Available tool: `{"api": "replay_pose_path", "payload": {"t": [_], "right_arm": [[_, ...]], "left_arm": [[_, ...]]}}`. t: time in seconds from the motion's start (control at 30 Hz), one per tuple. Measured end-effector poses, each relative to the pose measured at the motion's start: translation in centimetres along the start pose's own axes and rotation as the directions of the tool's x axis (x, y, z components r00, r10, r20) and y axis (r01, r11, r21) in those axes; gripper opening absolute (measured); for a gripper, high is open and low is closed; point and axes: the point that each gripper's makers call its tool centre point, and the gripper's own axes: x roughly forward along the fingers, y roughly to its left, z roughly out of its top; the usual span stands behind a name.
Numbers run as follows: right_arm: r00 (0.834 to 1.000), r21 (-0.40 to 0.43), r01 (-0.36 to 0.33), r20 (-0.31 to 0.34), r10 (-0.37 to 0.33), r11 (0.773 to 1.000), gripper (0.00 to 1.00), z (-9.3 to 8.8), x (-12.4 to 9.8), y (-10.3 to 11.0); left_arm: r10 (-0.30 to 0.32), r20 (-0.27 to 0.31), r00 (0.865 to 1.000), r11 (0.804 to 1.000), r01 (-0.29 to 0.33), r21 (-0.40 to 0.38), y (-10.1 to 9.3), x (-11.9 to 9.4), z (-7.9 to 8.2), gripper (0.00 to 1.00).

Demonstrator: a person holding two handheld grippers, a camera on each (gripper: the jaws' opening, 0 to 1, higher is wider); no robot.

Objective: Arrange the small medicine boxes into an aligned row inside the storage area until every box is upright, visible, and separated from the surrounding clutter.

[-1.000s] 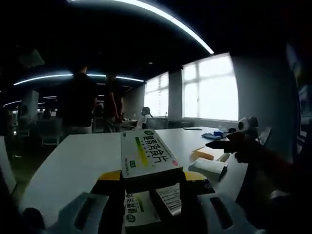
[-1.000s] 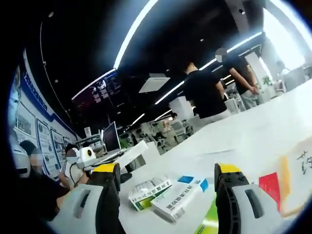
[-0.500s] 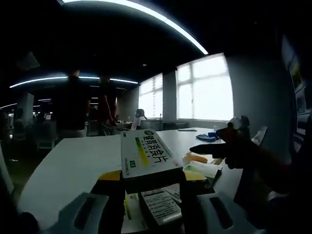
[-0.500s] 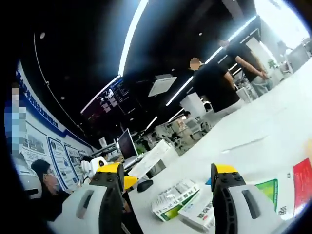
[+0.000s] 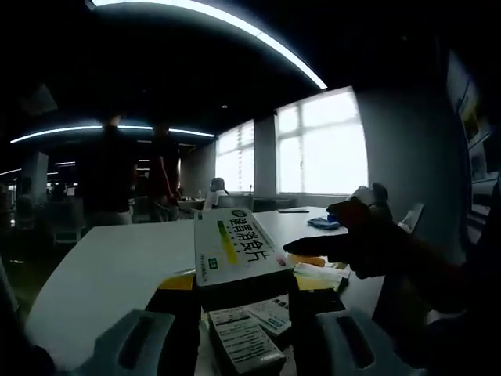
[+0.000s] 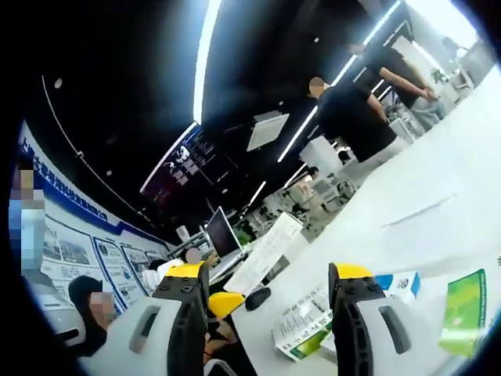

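white medicine box printed with large Chinese characters 健胃消食片, other boxes' print illegible

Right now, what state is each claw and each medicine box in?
Left claw: shut on the white box with the green and yellow stripe.
White box with the green and yellow stripe: held flat, off the table.
Right claw: open, holding nothing.
Green and white box: lying flat on the table.
Blue and white box: lying flat.
Green box: lying flat.

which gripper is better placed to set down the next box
Left, probably. The left gripper is already shut on a medicine box over the table, while the right gripper is open and holds nothing.
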Motion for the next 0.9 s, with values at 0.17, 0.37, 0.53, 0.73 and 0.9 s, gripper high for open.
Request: {"api": "replay_pose_path", "payload": {"t": [0.17, 0.37, 0.53, 0.73, 0.9], "right_arm": [[1.0, 0.061, -0.016, -0.009, 0.017, 0.998, 0.54, -0.3, 0.5, -0.1], [0.999, 0.16, -0.034, -0.017, 0.037, 0.987, 0.52, -0.7, 1.6, -0.3], [0.995, 0.311, -0.095, -0.002, 0.101, 0.945, 0.46, -1.2, 2.8, 0.2], [0.994, 0.355, -0.087, -0.034, 0.106, 0.931, 0.3, -2.9, 3.4, 1.2], [0.994, 0.389, -0.082, -0.038, 0.105, 0.917, 0.21, -3.2, 3.3, 1.9]], "left_arm": [[-0.013, 0.001, 1.0, 1.0, 0.013, 0.01, -0.6, 0.2, 0.2, 0.43], [-0.023, 0.005, 1.0, 1.0, 0.023, 0.019, -1.2, 0.4, 0.4, 0.43], [-0.021, -0.012, 1.0, 0.998, 0.022, 0.057, -2.0, 0.6, 0.0, 0.43], [-0.012, -0.03, 0.999, 0.995, 0.015, 0.096, -2.4, 0.8, -0.4, 0.43], [-0.005, -0.027, 1.0, 0.992, 0.008, 0.124, -2.5, 0.9, -0.5, 0.43]]}}
